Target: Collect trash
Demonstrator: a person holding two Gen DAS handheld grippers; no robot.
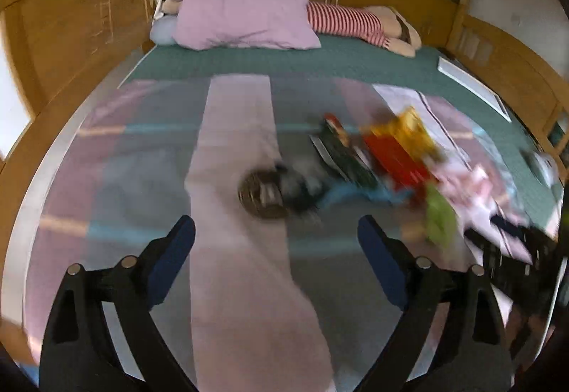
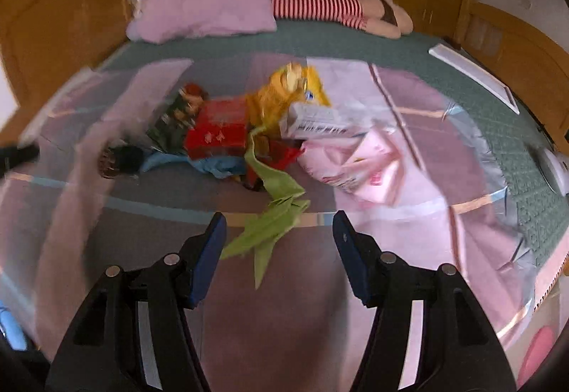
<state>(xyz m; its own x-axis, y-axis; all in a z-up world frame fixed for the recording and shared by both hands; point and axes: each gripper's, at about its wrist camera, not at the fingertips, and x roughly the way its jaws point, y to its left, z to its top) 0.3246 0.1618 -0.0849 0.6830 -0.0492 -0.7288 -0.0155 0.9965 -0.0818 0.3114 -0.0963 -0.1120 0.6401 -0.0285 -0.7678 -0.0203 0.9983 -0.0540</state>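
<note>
1 blurred trash heap (image 2: 249, 136), red, yellow, green

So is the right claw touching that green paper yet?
Apart. In the right wrist view the open right claw has bare blanket showing between each blue pad and the green paper, which lies on the bed between the fingers, though blur softens the edges.

Crumpled green paper (image 2: 274, 225), glossy red carton (image 2: 217, 134), matt cloth pillow (image 2: 209, 6)
</note>
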